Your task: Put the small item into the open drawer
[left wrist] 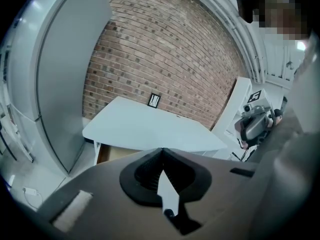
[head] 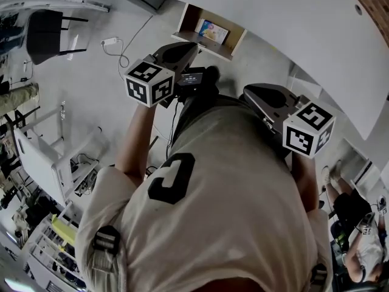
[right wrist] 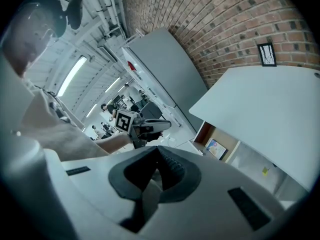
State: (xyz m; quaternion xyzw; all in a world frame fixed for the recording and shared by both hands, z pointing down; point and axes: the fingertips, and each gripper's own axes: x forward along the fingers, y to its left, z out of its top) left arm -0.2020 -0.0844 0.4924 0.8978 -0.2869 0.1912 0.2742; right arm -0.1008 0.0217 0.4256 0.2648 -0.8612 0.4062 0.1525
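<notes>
Head view: left gripper [head: 189, 47] and right gripper [head: 250, 92] are held apart in front of the person's beige shirt [head: 231, 187]. At top centre an open drawer [head: 189, 18] projects from under the white table [head: 292, 29]; a colourful flat item [head: 213, 31] lies inside it. Bare grey floor separates grippers and drawer; a white adapter [head: 110, 41] and a chair [head: 45, 32] lie upper left.

Left gripper view: jaws fully together, nothing between them. Table edge and drawer ahead; brick wall [left wrist: 165, 49] behind, grey cabinet [left wrist: 70, 84] at left.

Right gripper view: jaw tips meet, empty. Drawer and item sit right of centre.
</notes>
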